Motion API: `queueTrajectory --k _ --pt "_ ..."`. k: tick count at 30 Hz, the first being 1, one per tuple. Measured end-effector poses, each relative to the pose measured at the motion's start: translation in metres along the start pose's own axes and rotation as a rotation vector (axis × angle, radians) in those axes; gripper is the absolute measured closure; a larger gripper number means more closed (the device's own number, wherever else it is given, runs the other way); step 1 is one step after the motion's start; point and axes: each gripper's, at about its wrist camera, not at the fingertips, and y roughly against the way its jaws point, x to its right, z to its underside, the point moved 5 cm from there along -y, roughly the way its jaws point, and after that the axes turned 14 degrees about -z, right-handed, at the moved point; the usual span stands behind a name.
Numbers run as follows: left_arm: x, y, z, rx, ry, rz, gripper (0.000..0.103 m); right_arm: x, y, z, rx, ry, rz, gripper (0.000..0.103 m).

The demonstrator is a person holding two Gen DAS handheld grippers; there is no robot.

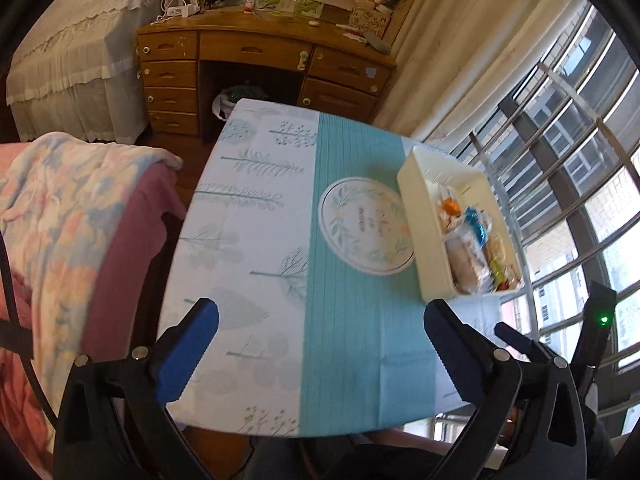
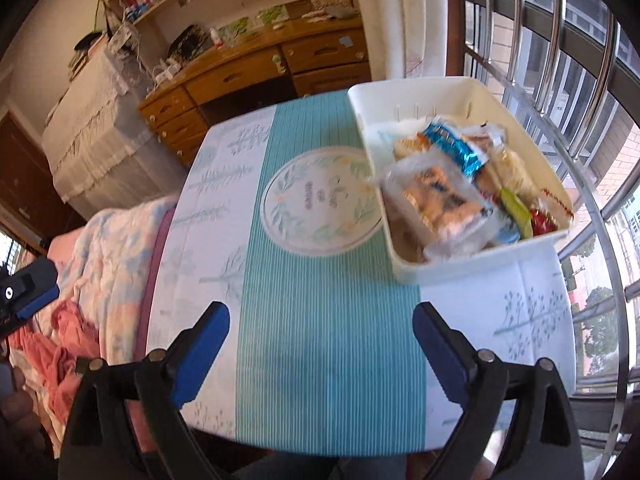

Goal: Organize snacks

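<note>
Two steep, slightly blurred wrist views, shared table point(image 1: 280, 280) and box point(image 2: 420, 268).

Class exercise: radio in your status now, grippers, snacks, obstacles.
Left gripper open, empty. Right gripper open, empty. Snacks all in white bin. Tablecloth bare, nothing blocking.

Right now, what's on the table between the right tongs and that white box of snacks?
Nothing but bare tablecloth, as the right wrist view shows. The open right tongs hover over its teal stripe, short of the white box.
</note>
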Motion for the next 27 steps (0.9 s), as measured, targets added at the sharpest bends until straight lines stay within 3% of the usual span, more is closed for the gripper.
queueTrajectory --k 8,18,27 --pt "0.012 0.048 0.015 0.057 -0.088 -0.063 0.001 -0.031 0.05 0.017 -0.028 0.096 0.002 0.001" --pt "0.056 0.105 0.02 0.122 -0.082 -0.066 0.001 -0.036 0.12 0.021 -0.044 0.042 -0.033 0.001" --pt "0.088 0.106 0.035 0.117 -0.12 -0.066 0.001 -0.031 0.145 0.032 0.068 0.056 0.06 0.0"
